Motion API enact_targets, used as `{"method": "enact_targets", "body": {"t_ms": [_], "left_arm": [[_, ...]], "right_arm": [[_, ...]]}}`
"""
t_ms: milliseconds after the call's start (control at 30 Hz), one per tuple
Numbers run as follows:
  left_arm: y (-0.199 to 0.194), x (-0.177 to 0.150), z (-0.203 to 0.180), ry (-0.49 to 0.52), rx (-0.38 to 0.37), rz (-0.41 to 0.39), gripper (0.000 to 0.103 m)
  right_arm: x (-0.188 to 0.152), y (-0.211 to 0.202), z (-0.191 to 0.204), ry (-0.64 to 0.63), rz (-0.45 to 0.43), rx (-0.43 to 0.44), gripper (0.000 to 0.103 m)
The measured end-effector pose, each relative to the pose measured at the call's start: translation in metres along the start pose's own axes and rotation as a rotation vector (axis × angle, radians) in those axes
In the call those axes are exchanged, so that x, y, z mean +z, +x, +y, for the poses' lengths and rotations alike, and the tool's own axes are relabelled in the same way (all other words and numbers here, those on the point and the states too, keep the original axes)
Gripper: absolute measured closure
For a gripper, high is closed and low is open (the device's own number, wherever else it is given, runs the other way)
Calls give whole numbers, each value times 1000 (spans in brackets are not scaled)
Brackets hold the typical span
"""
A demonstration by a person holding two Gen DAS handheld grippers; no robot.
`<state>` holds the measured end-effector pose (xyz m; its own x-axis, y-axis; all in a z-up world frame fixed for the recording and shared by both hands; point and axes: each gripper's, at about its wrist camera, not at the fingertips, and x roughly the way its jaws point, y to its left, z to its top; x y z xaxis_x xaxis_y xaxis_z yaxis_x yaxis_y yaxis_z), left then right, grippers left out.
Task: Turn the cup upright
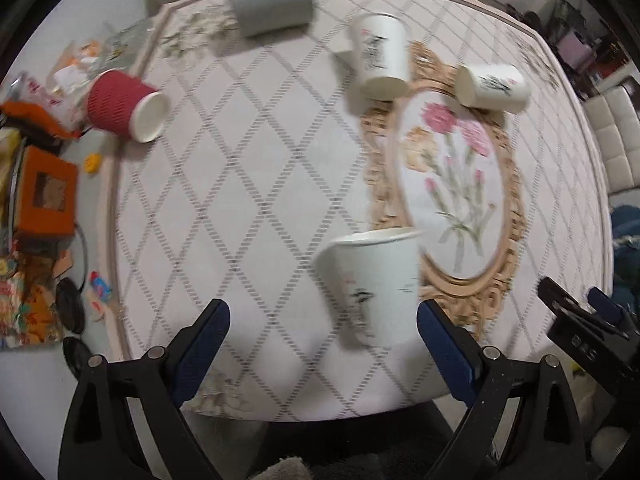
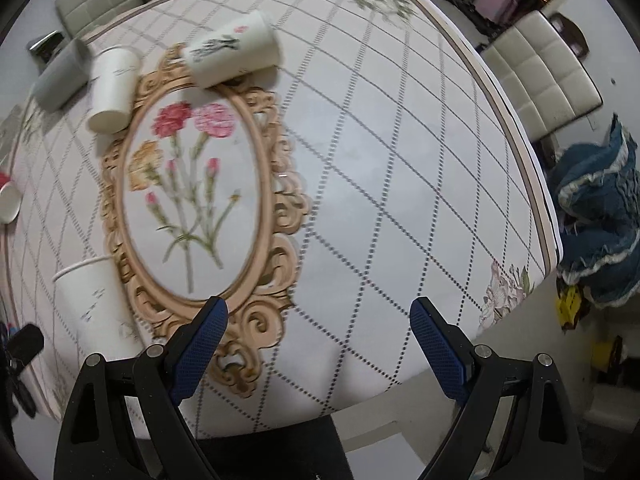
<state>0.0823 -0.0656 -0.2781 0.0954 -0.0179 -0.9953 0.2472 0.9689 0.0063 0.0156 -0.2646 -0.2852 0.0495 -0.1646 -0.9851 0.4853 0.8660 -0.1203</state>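
- Looking through the left wrist view, I see the left gripper (image 1: 323,330) with its jaws spread wide, pinching nothing; a white paper cup (image 1: 372,288) stands rim-up on the worktop (image 1: 248,184) between the fingers, closer to the right-hand blue pad (image 1: 442,344) but apart from both.
- Only this view shows the whole red ribbed cup (image 1: 124,106) lying on its side near the left edge, the clutter beyond that edge with an orange box (image 1: 48,192), and the right gripper's black tip at the far right.
- Two more white cups lie tipped over by the oval flower print: one (image 1: 382,58) at its top, another (image 1: 492,86) to its right; a grey cup (image 1: 274,4) lies farther back.
- My right wrist view alone shows the worktop's bare right half, a cream chair (image 2: 540,76) and blue ruffled fabric (image 2: 600,208).
- My right gripper (image 2: 318,330) hovers over the near edge, jaws spread, empty, well apart from the upright cup (image 2: 96,312).
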Motion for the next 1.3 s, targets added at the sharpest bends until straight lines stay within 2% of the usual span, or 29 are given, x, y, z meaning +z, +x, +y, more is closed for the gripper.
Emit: {"method": "enact_targets", "body": {"t_ms": [200,333,567,833,1000,1067,1300], "left_arm": [[20,-21,44,-95,62,18,8],[35,-37,71,-156,80,50,8],[51,-53,96,-218,90,84,8],[61,-57,106,-243,96,96,8],[66,-55,104,-232,128,99,8],[69,-55,106,-228,120,102,8],[70,-44,98,-229,84,115,8]], "right_arm": [[-7,-10,48,-130,-17,38,9],[-9,-10,80,-198,-9,85,9],[-10,-2,126,-275,24,131,9],[-5,19,150,-298,88,167,20],[2,33,157,-295,132,197,30],[4,39,158,-293,158,211,40],[12,39,158,-280,161,258,41]]}}
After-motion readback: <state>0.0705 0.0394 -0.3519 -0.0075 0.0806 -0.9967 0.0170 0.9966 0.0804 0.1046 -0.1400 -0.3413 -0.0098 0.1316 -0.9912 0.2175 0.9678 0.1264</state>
